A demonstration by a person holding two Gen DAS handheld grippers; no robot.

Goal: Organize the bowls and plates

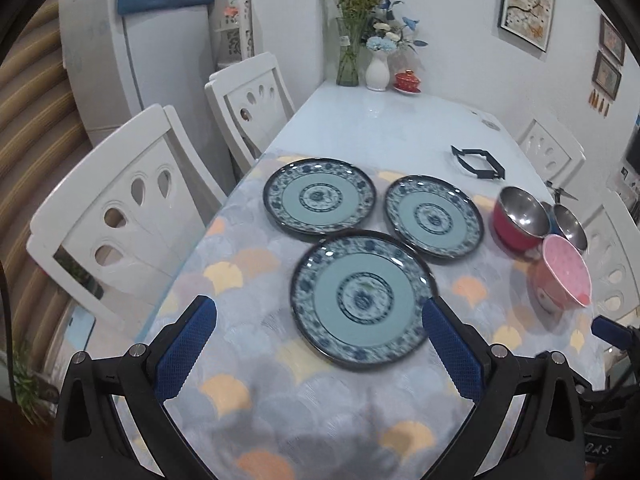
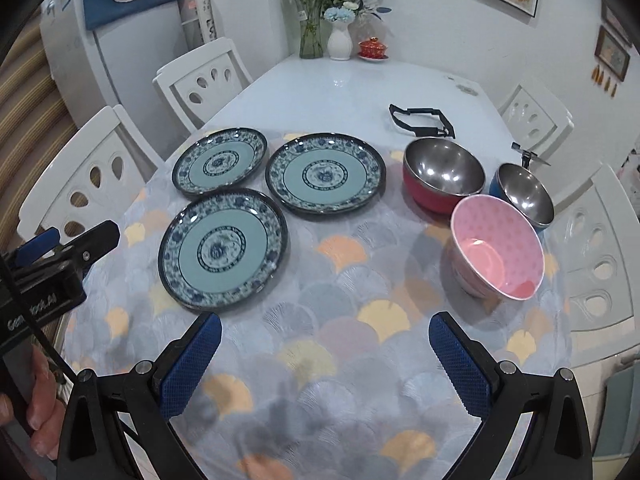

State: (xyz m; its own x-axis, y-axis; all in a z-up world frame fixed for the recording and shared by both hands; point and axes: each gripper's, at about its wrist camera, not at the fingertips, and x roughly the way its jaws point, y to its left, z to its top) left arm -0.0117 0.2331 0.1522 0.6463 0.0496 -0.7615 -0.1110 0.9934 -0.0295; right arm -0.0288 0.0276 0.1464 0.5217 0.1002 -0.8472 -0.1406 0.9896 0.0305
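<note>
Three blue-patterned plates lie flat on the tablecloth: a near plate [image 1: 362,300] [image 2: 222,250], a far left plate [image 1: 319,196] [image 2: 219,166] and a far right plate [image 1: 434,216] [image 2: 325,176]. To their right stand a red steel-lined bowl [image 1: 520,218] [image 2: 442,174], a blue steel-lined bowl [image 1: 570,222] [image 2: 522,194] and a pink bowl [image 1: 562,274] [image 2: 498,248]. My left gripper [image 1: 320,334] is open and empty, hovering just before the near plate. My right gripper [image 2: 326,354] is open and empty above the cloth, in front of the plates and bowls.
A black frame-like object [image 1: 478,162] [image 2: 422,120] lies on the white table [image 1: 380,124] behind the dishes. Vases with flowers [image 1: 376,68] and a red lidded cup [image 1: 407,80] stand at the far end. White chairs [image 1: 132,208] line both sides.
</note>
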